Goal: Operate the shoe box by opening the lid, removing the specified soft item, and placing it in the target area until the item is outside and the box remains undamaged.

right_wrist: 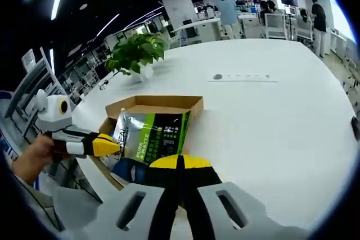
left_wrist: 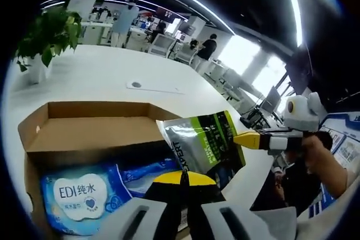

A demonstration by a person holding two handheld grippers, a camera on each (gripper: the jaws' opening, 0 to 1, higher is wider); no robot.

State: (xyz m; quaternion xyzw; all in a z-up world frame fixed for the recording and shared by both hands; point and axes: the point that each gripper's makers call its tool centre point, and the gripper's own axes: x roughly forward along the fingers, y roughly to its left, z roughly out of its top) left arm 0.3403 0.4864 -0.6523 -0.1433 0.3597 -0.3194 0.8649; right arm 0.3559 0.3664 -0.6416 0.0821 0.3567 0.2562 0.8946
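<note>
An open cardboard shoe box point(left_wrist: 84, 130) point(right_wrist: 163, 103) lies on the white table. A silver, green and black soft pouch point(left_wrist: 205, 144) point(right_wrist: 152, 133) is held upright over the box's near end. In the left gripper view my left gripper point(left_wrist: 183, 179) is shut at the pouch's lower edge, and my right gripper point(left_wrist: 243, 139) comes in from the right, pinching its right edge. Seen in the right gripper view, my right gripper point(right_wrist: 180, 163) is shut below the pouch and my left gripper point(right_wrist: 111, 146) pinches its left edge. A blue wet-wipes pack point(left_wrist: 84, 198) lies inside the box.
A potted plant point(left_wrist: 48, 40) point(right_wrist: 138, 54) stands on the table behind the box. The white table point(right_wrist: 270, 122) stretches wide to the right of the box. A flat cable hatch point(left_wrist: 152, 87) point(right_wrist: 242, 77) sits farther back. People stand at desks in the background.
</note>
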